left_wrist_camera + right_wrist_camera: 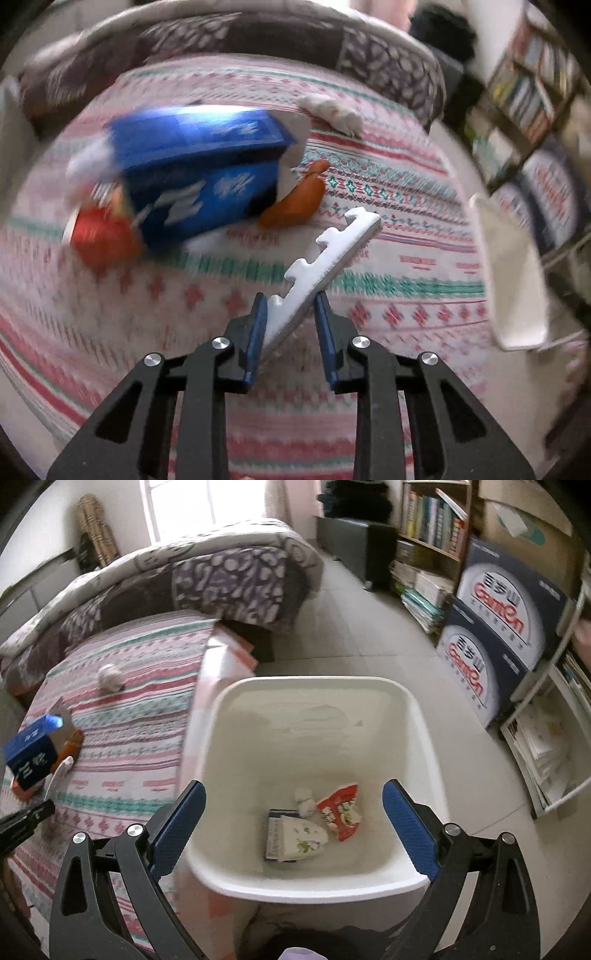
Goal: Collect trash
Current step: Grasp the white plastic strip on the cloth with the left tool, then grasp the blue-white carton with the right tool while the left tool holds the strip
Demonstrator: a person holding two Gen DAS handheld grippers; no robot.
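My left gripper [290,308] is shut on a white notched foam strip [325,258] and holds it above the patterned bedspread [369,302]. Behind it lie a blue carton [199,173], an orange wrapper [295,199], a red packet [99,236] and a white crumpled tissue [332,110]. My right gripper [293,823] is open and empty over a white trash bin [417,716] beside the bed. The bin holds a red snack wrapper [340,808], a small carton [295,838] and a tissue ball [304,799]. The blue carton [31,751] and the tissue [109,675] also show on the bed in the right wrist view.
A folded purple patterned quilt [221,572] lies at the bed's far end. Bookshelves [432,524] and stacked boxes [502,627] line the right wall. The bin also shows at the right edge of the left wrist view [513,280]. Grey tiled floor [369,627] lies between.
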